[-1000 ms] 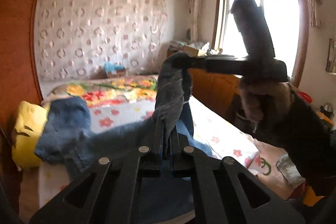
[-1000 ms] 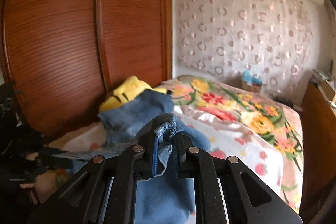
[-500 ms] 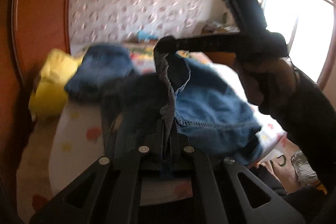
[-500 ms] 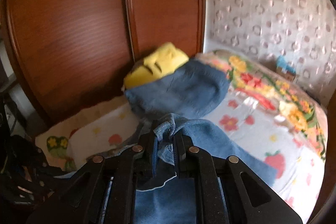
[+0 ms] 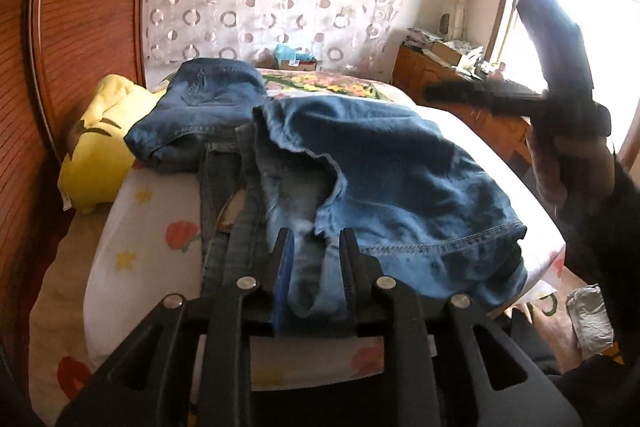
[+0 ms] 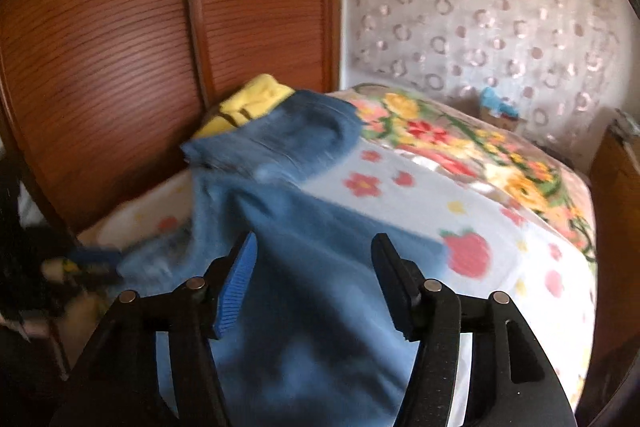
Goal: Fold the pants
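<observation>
The pants (image 5: 384, 163), blue denim, lie folded over on the bed (image 5: 144, 235), filling the middle of the left wrist view and running from the lower centre up toward the upper left of the right wrist view (image 6: 304, 267). At the bottom centre of the left wrist view the left hand-held gripper (image 5: 316, 267) has its jaws a little apart and opening, with a pale edge of the denim loose in the gap between them rather than pinched. At the bottom of the right wrist view the right hand-held gripper (image 6: 316, 279) stands with its jaws wide apart and opening; the cloth lies below and between them, and neither pad presses on it. That same gripper shows at the right edge of the left wrist view (image 5: 440, 93), dark against the window (image 5: 580, 39), held by a hand (image 5: 576, 163). A second folded pair of jeans (image 5: 208, 111) sits just beyond, resting against a yellow plush toy (image 5: 100, 147) beside the wooden wardrobe (image 6: 120, 47).
</observation>
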Action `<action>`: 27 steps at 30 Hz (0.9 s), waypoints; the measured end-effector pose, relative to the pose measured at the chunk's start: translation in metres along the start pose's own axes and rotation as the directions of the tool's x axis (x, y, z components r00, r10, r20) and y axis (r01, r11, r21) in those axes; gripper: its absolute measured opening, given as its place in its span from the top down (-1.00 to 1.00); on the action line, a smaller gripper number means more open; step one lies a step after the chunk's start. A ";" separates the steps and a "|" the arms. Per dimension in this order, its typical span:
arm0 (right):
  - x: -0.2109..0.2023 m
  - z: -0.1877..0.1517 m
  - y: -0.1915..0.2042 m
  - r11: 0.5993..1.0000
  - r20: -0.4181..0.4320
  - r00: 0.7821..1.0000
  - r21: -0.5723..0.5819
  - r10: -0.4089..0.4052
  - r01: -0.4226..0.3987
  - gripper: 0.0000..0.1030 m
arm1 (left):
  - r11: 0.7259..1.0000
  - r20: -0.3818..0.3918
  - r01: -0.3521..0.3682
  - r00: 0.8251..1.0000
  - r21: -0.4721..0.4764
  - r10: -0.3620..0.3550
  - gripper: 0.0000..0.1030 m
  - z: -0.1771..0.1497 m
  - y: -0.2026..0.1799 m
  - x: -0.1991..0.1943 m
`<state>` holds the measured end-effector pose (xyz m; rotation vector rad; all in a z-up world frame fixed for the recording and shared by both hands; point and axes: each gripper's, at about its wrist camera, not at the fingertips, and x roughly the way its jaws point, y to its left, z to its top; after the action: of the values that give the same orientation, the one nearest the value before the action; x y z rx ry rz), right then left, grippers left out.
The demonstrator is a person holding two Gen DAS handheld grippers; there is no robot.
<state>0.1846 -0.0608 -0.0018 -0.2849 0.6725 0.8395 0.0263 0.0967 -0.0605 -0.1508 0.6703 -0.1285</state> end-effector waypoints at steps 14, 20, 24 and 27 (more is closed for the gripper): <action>-0.016 -0.115 -0.047 0.968 -0.038 0.999 0.247 -0.025 0.034 -0.24 | 1.000 -0.061 -0.019 0.998 0.018 0.020 0.58 0.003 -0.011 0.039; -0.031 -0.122 -0.036 0.957 -0.030 1.000 0.288 -0.004 0.012 -0.24 | 1.000 -0.125 -0.020 0.992 0.012 0.022 0.58 -0.009 -0.009 0.060; -0.040 -0.128 -0.027 0.963 -0.044 0.999 0.268 -0.014 0.026 -0.24 | 1.000 -0.129 -0.014 0.992 0.008 0.015 0.58 -0.013 -0.008 0.066; -0.050 -0.134 -0.021 0.965 -0.046 0.999 0.260 0.001 0.011 -0.24 | 1.000 -0.114 -0.011 0.993 0.016 0.013 0.61 -0.014 -0.011 0.064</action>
<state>0.1186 -0.1688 -0.0711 -0.0681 0.8159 0.7311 0.0670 0.0739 -0.1081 -0.1251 0.7837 -0.1312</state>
